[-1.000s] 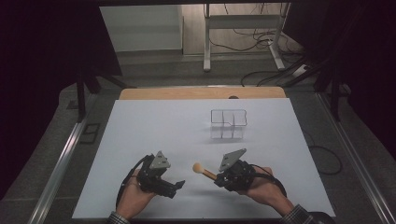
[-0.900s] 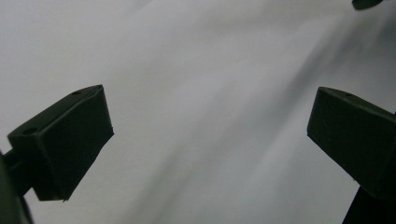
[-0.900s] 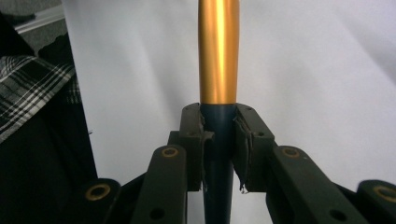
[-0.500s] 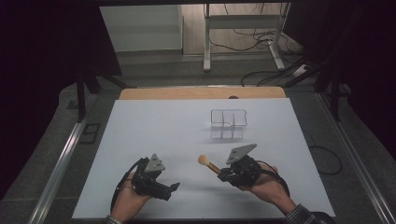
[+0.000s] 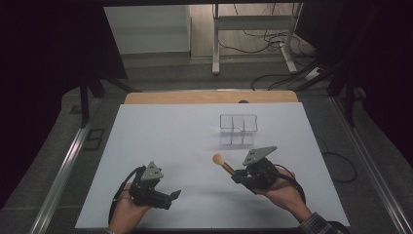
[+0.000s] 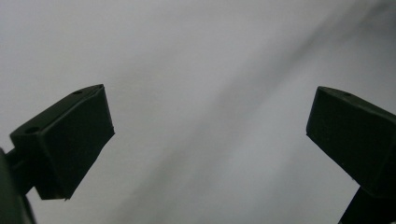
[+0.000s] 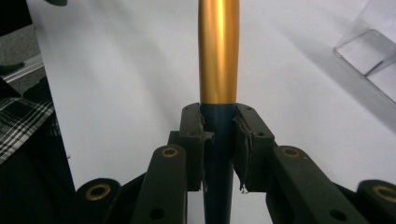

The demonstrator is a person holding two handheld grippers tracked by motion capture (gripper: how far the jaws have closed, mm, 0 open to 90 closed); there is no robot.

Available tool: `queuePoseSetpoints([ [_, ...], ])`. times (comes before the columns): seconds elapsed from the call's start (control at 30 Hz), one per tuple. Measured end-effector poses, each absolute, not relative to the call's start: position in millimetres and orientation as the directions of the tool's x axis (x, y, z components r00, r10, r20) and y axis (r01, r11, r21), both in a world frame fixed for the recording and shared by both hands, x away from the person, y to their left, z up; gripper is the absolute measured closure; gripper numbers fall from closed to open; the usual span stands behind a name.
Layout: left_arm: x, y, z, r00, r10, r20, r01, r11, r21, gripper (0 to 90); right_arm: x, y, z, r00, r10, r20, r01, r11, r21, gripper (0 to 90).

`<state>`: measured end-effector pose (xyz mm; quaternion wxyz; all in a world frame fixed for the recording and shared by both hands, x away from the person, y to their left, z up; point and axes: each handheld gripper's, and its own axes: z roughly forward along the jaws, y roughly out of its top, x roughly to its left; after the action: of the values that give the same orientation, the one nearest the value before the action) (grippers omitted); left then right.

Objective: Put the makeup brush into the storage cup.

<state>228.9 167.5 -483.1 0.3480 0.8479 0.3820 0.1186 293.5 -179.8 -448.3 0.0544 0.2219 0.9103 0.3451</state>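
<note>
My right gripper [image 5: 239, 174] is shut on the dark handle of a brush [image 5: 223, 164], held just above the white table [image 5: 170, 141]. The brush has a gold ferrule [image 7: 218, 51] and a round tan tip, and it points up-left from the jaws. In the right gripper view my right gripper [image 7: 218, 119] pinches the dark handle from both sides. A clear plastic divided holder [image 5: 238, 123] stands beyond the brush, apart from it. My left gripper [image 5: 173, 195] is at the front left, open, with only bare table between its fingers [image 6: 70, 135].
The holder's corner [image 7: 369, 46] shows at the upper right of the right gripper view. A wooden strip [image 5: 209, 97] edges the table's far side. Metal rails run along both sides, and cables and a stand's legs [image 5: 253, 44] lie on the floor beyond.
My right gripper has carried the brush a little farther away and to the right, toward the clear holder. My left gripper has drifted slightly left and nearer the front edge.
</note>
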Motion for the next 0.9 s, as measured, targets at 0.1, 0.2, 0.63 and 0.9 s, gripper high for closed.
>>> queuePoseSetpoints([
  [0.1,228,170,-484,0.68,0.73,-0.066,0.565,-0.464,0.682,1.0,295,-182,-448,-0.891,0.451,0.048,0.368,0.657,0.658,74.2],
  [0.2,226,173,-484,0.672,0.737,-0.077,0.572,-0.45,0.685,1.0,297,-185,-446,-0.883,0.467,0.053,0.379,0.642,0.666,74.2],
  [0.63,222,183,-485,0.652,0.754,-0.08,0.59,-0.439,0.678,1.0,305,-199,-440,-0.853,0.515,0.086,0.416,0.572,0.707,74.2],
  [0.9,219,186,-486,0.646,0.76,-0.079,0.599,-0.44,0.669,1.0,310,-207,-437,-0.833,0.544,0.095,0.432,0.535,0.726,74.2],
])
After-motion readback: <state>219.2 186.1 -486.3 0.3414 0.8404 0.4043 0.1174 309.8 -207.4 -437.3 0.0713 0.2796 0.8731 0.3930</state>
